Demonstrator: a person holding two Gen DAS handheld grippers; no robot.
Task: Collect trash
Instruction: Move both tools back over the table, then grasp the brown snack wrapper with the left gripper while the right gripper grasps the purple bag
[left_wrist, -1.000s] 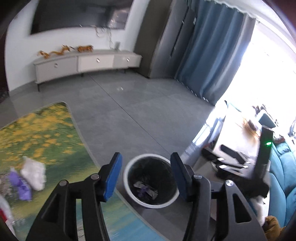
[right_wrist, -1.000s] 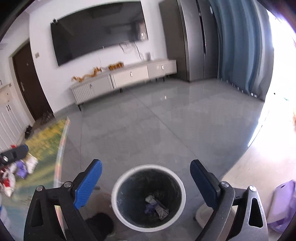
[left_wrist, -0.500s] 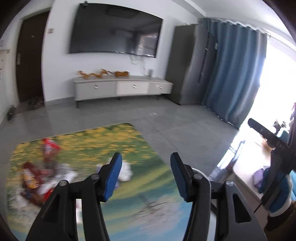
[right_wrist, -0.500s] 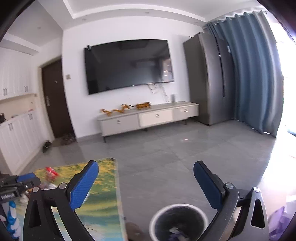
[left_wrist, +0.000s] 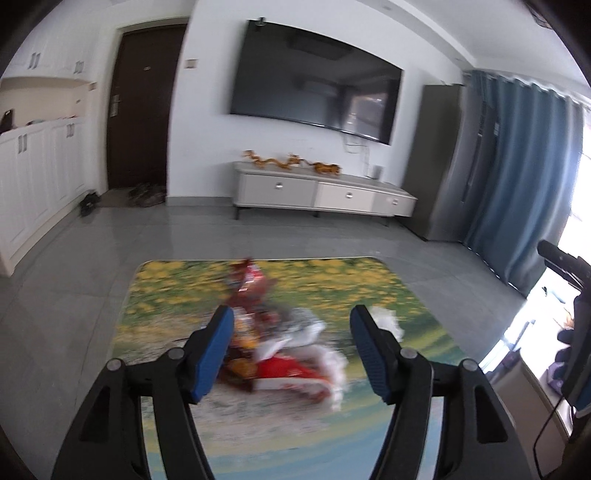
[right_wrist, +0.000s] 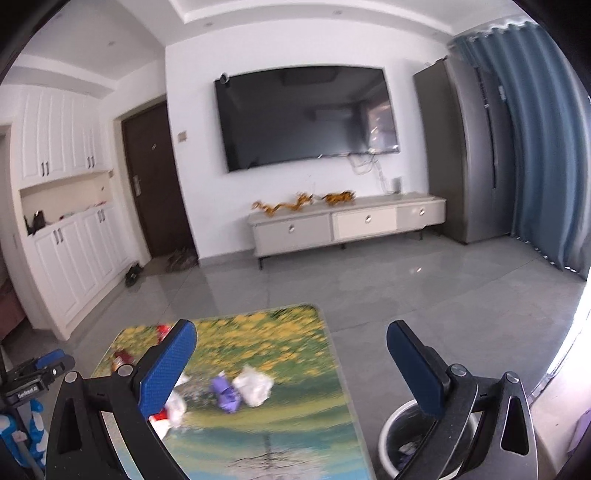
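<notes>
A blurred pile of trash (left_wrist: 280, 347), red, white and orange wrappers, lies on a table with a yellow-flower picture top (left_wrist: 177, 280). My left gripper (left_wrist: 291, 350) is open and empty, hovering above the pile. In the right wrist view, a white crumpled wrapper (right_wrist: 255, 384) and a purple wrapper (right_wrist: 223, 393) lie on the same table (right_wrist: 295, 332). My right gripper (right_wrist: 291, 365) is open and empty above the table's right side. A white-rimmed trash bin (right_wrist: 391, 435) with some trash in it stands on the floor at lower right, partly behind the right finger.
A white TV cabinet (right_wrist: 347, 225) with a wall TV (right_wrist: 306, 118) above it stands at the far wall. Grey tiled floor (right_wrist: 406, 291) lies between. A grey fridge (right_wrist: 472, 147) and blue curtains (right_wrist: 546, 147) are at right. The other gripper (right_wrist: 33, 376) shows at the left edge.
Both grippers have swung up and left from over the trash bin to over the table. The trash pile has come between my left fingers. Both stay open.
</notes>
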